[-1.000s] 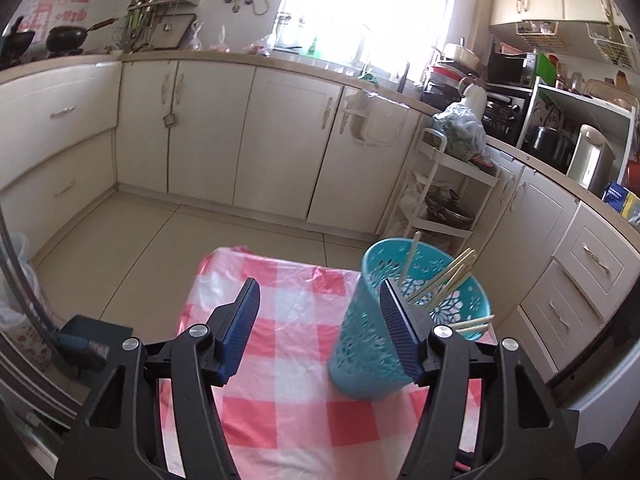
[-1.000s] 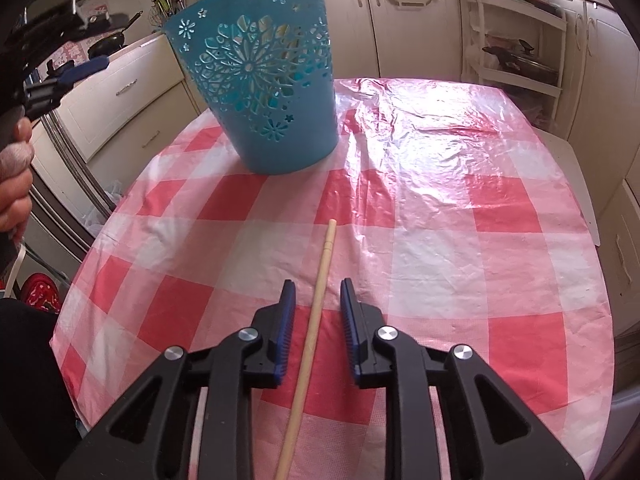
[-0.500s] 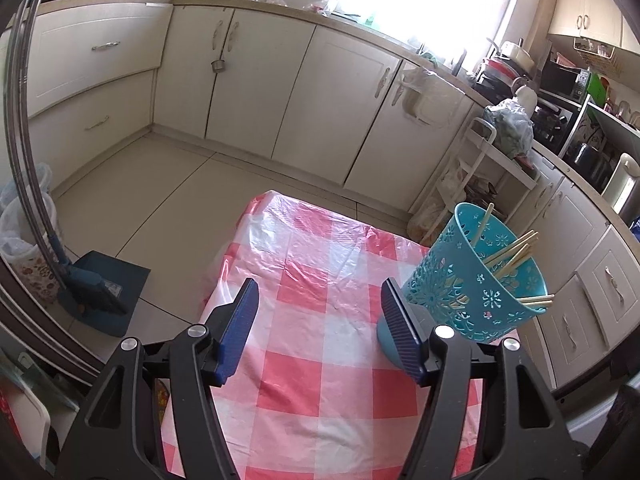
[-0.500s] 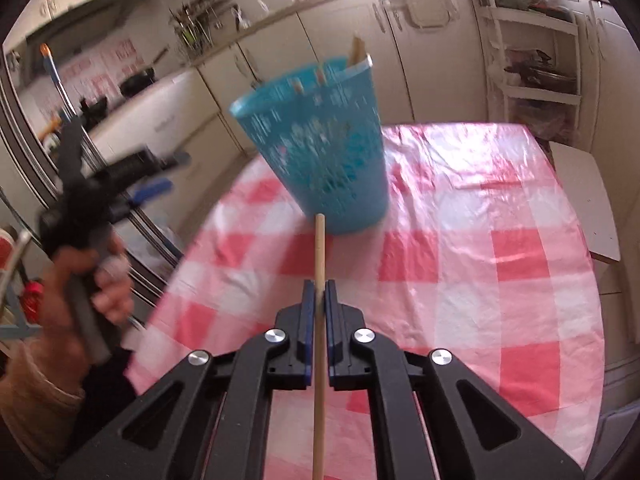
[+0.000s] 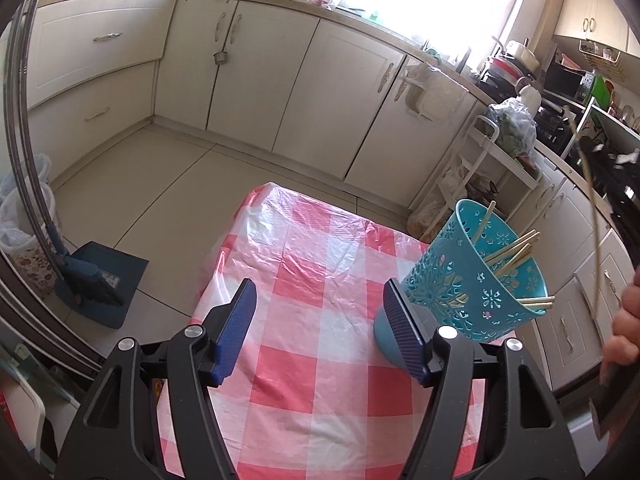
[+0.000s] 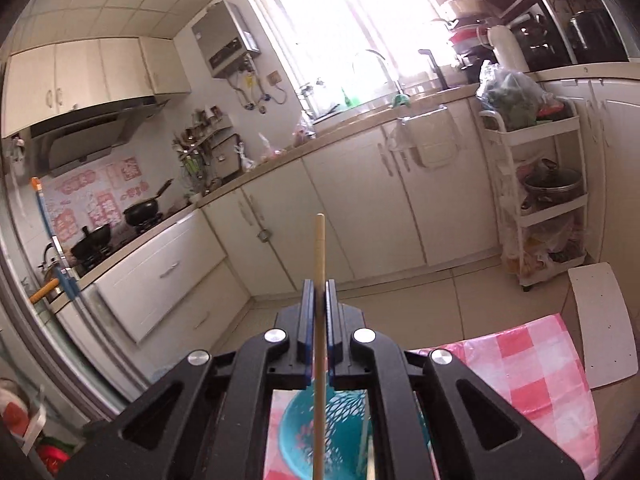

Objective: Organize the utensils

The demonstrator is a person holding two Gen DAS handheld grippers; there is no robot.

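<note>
A teal perforated utensil basket [image 5: 476, 280] holding several wooden chopsticks [image 5: 512, 250] stands on the red-and-white checked tablecloth [image 5: 320, 320]. My left gripper [image 5: 320, 322] is open and empty, low over the cloth, its right finger just left of the basket. My right gripper [image 6: 319, 294] is shut on a wooden chopstick [image 6: 319, 264] and holds it upright. The basket [image 6: 304, 436] shows below it, behind the jaws. In the left wrist view that chopstick [image 5: 592, 204] appears blurred, high to the right of the basket.
Cream kitchen cabinets [image 5: 280, 80] run along the far walls. A white trolley with bags and pots [image 6: 540, 200] stands at the right. A blue dustpan [image 5: 96, 276] lies on the floor left of the table. A white board [image 6: 600, 320] lies past the table's far edge.
My right gripper has lifted the chopstick off the cloth and tilted up, now above the basket. My left gripper stays open and has shifted slightly back.
</note>
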